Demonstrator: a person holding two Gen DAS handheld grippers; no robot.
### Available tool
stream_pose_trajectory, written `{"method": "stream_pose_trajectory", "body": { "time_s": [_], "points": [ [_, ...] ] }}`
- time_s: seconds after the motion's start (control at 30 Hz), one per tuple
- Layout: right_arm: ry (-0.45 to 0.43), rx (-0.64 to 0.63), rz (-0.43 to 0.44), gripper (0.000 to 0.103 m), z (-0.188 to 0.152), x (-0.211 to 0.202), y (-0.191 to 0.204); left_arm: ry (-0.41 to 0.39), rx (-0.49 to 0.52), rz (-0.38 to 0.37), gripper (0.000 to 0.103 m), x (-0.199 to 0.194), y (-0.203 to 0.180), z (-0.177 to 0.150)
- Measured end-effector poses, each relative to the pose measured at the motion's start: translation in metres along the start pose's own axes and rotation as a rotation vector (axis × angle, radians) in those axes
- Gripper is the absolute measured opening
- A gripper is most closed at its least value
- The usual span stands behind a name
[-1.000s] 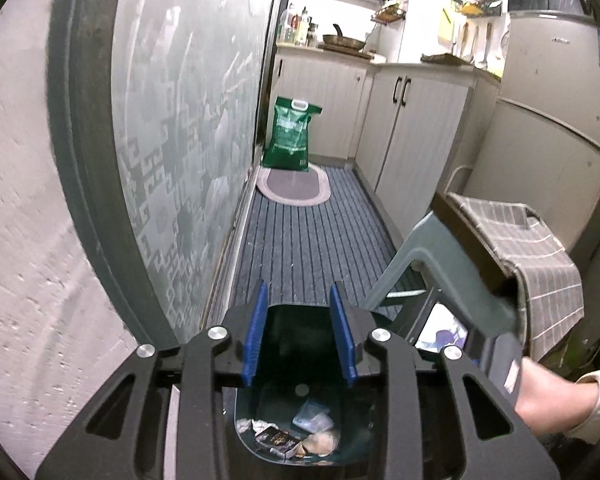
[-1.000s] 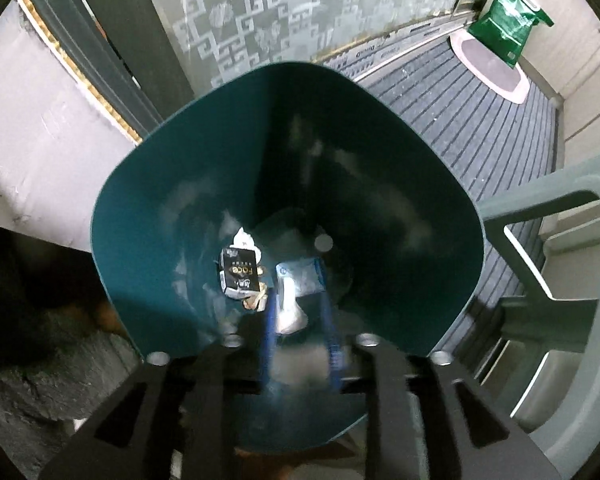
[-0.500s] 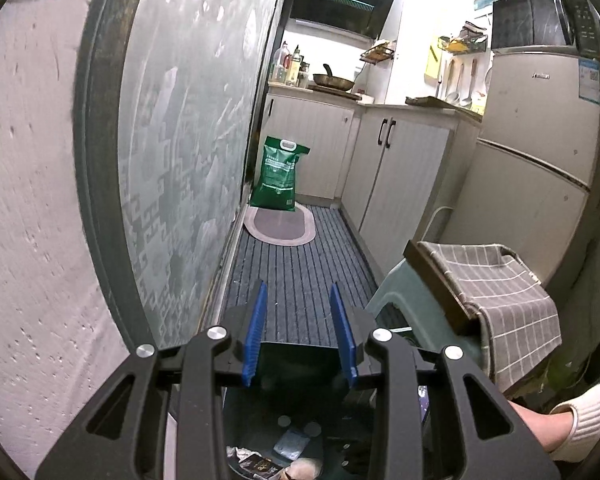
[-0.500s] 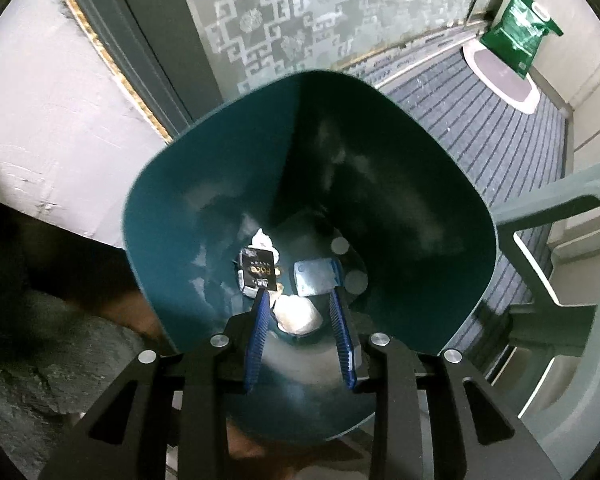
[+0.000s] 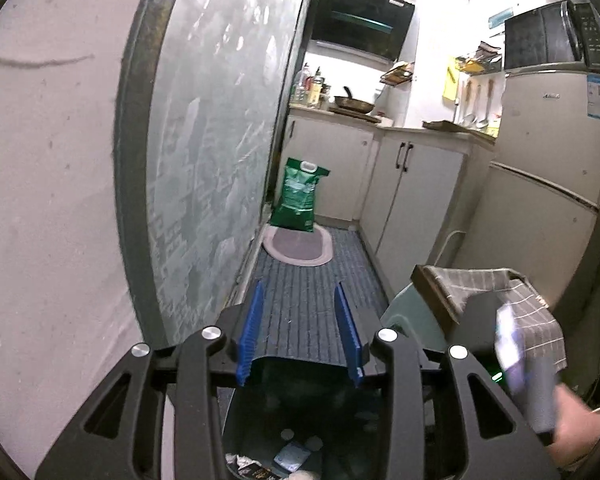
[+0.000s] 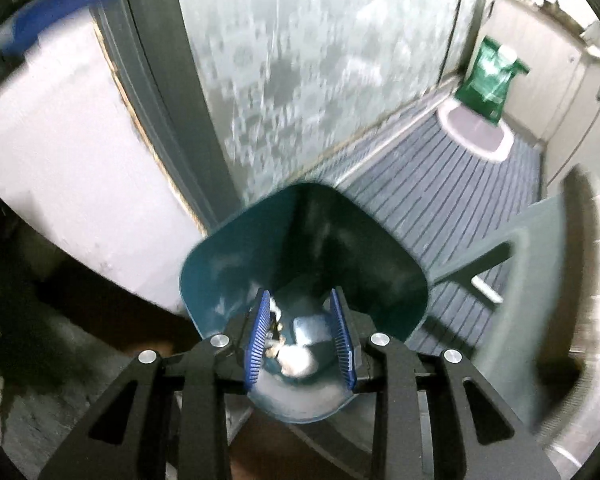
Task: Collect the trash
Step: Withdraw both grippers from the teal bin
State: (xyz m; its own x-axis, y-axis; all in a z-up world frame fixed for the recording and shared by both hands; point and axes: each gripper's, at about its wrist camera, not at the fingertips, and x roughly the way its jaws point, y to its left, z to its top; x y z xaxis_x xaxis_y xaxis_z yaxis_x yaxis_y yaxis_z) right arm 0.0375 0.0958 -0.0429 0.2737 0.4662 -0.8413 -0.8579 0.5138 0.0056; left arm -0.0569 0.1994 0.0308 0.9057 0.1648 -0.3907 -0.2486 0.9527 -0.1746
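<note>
- The teal bin (image 6: 304,264), lower centre of the right view, already holds scraps of trash (image 6: 290,354); no loose litter shows on the striped floor mat (image 5: 304,304).
- The left gripper (image 5: 302,332) and right gripper (image 6: 302,334) both have their jaws apart, holding nothing.
- Glass door (image 5: 212,140) at left and stool (image 5: 416,320) at right narrow the aisle.

The left gripper (image 5: 300,324) hangs with its blue fingers spread apart above the dark teal bin (image 5: 300,420), where scraps of trash (image 5: 288,456) lie at the bottom. Beyond it, a green bag (image 5: 300,196) stands against the far cabinet beside an oval mat (image 5: 298,246).
</note>
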Motion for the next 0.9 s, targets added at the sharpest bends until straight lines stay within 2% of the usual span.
{"method": "stream_pose_trajectory", "body": {
  "time_s": [0.13, 0.4, 0.53, 0.67, 0.73, 0.8, 0.9],
  "points": [
    [-0.090, 0.035, -0.026, 0.031, -0.002, -0.036, -0.009, 0.010, 0.001, 0.020, 0.041, -0.004, -0.005, -0.007],
    [-0.235, 0.093, -0.106, 0.032, -0.024, -0.101, -0.025, 0.026, 0.045, 0.049, 0.055, -0.008, -0.028, -0.022],
    [-0.278, 0.124, -0.156, 0.046, -0.043, -0.124, -0.034, 0.047, 0.068, 0.051, 0.065, -0.005, -0.037, -0.029],
    [-0.302, 0.164, -0.173, 0.052, -0.064, -0.141, -0.049, 0.059, 0.086, 0.060, 0.076, -0.006, -0.046, -0.038],
    [-0.321, 0.186, -0.189, 0.064, -0.075, -0.150, -0.054, 0.066, 0.088, 0.066, 0.082, -0.006, -0.050, -0.042],
    [-0.334, 0.204, -0.204, 0.069, -0.084, -0.157, -0.057, 0.077, 0.088, 0.067, 0.088, -0.006, -0.053, -0.046],
    [-0.359, 0.223, -0.217, 0.078, -0.096, -0.167, -0.062, 0.096, 0.100, 0.066, 0.091, -0.006, -0.058, -0.052]
  ]
}}
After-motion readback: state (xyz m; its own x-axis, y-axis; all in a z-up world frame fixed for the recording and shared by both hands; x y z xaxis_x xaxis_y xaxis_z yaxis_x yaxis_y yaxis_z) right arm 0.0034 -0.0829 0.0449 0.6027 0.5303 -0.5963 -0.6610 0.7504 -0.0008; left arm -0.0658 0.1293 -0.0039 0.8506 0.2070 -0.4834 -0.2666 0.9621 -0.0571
